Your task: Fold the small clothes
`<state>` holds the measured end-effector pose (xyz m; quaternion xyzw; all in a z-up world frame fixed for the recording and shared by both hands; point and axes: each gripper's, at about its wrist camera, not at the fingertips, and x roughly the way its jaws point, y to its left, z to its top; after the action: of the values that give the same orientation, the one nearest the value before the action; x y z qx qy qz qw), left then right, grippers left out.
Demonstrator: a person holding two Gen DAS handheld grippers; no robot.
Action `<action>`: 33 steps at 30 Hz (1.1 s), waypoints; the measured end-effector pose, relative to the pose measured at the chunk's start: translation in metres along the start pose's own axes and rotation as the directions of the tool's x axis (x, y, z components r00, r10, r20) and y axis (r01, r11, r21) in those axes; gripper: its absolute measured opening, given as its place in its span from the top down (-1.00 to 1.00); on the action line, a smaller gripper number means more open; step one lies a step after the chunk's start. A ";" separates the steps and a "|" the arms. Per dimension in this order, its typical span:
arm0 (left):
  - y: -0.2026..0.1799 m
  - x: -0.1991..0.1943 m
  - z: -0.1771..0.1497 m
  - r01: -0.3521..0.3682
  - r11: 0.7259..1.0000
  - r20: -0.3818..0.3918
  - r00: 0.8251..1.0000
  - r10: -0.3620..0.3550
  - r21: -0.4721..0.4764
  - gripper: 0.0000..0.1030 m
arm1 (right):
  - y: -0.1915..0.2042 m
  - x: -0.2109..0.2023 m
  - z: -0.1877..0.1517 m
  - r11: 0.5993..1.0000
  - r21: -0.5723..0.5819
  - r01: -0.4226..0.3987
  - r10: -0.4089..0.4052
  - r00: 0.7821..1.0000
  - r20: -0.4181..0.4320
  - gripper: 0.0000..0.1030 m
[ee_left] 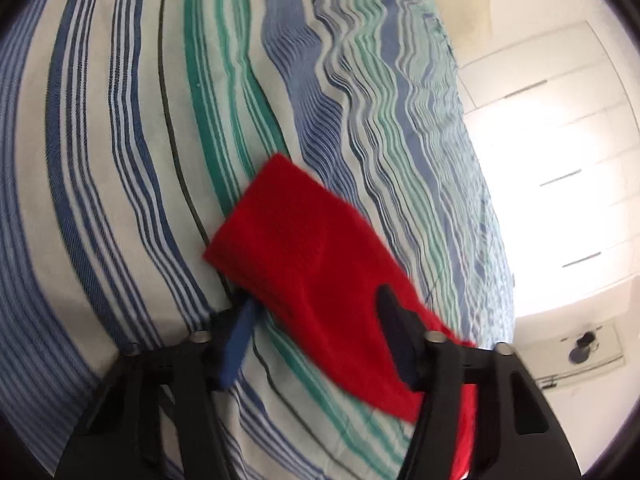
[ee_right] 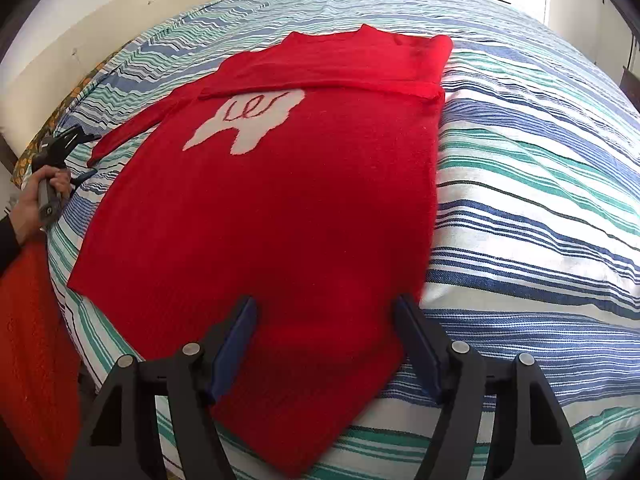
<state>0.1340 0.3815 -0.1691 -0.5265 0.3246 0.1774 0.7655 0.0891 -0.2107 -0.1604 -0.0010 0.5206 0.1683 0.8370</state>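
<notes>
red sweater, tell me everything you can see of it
The red sweater looks like fuzzy knit, with a white shape on the chest bearing a red squiggle. It lies flat, front up, on the striped bedspread. One sleeve is folded across the chest; the other stretches out toward the left tool, whose open fingers straddle its cuff end. The right tool hovers open over the hem.

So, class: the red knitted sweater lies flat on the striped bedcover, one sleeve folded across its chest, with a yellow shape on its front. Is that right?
Not quite. The shape on the red knitted sweater is white, not yellow, as the right wrist view shows. The rest holds: it lies flat on the striped bedcover, one sleeve folded across its chest.
</notes>
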 end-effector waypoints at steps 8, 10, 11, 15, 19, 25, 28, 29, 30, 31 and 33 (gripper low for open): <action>-0.042 -0.035 -0.001 -0.045 0.986 0.093 0.995 0.030 0.163 0.87 | 0.005 0.004 0.000 1.000 -0.009 0.001 -0.001 1.000 0.003 -0.56; -0.087 -0.044 -0.012 -0.023 0.956 0.095 0.995 -0.005 0.293 0.87 | 0.005 0.003 -0.001 1.000 -0.005 -0.004 0.005 1.000 0.007 -0.56; -0.123 -0.049 -0.024 0.009 0.924 0.084 0.995 -0.045 0.383 0.87 | 0.004 0.003 -0.001 1.000 -0.003 -0.008 0.008 1.000 0.008 -0.56; -0.238 -0.059 -0.084 0.139 0.756 -0.001 0.984 -0.180 0.639 0.87 | 0.003 0.002 -0.002 1.000 0.001 -0.017 0.017 1.000 0.013 -0.57; -0.334 -0.055 -0.184 0.315 0.536 -0.177 0.940 -0.293 0.783 0.87 | 0.002 0.001 -0.003 1.000 0.006 -0.028 0.028 0.999 0.018 -0.57; -0.358 0.000 -0.334 0.374 0.376 -0.343 0.928 -0.148 0.848 -0.37 | 0.001 0.000 -0.005 0.999 -0.002 -0.039 0.039 0.999 0.025 -0.57; -0.311 0.034 -0.368 0.338 0.381 -0.364 0.931 -0.002 0.861 -0.39 | -0.001 -0.001 -0.006 0.999 0.001 -0.050 0.049 0.998 0.027 -0.57; -0.289 0.033 -0.373 0.354 0.385 -0.395 0.918 0.029 0.852 -0.39 | -0.001 -0.001 -0.006 0.999 0.003 -0.052 0.052 0.998 0.027 -0.57; -0.268 0.028 -0.372 0.366 0.388 -0.414 0.909 0.047 0.846 -0.39 | -0.002 -0.002 -0.006 0.998 0.003 -0.055 0.055 0.998 0.027 -0.57; -0.261 0.020 -0.376 0.363 0.388 -0.415 0.908 0.054 0.847 -0.39 | -0.002 -0.003 -0.007 0.998 0.004 -0.058 0.058 0.998 0.027 -0.57; -0.234 -0.004 -0.353 0.325 0.398 -0.379 0.924 0.062 0.858 -0.39 | -0.003 -0.003 -0.007 0.998 0.007 -0.067 0.066 0.997 0.027 -0.57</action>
<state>0.1653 -0.0333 -0.0875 -0.0726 0.4554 -0.1867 0.8675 0.0826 -0.2160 -0.1613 0.0219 0.5097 0.1941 0.8379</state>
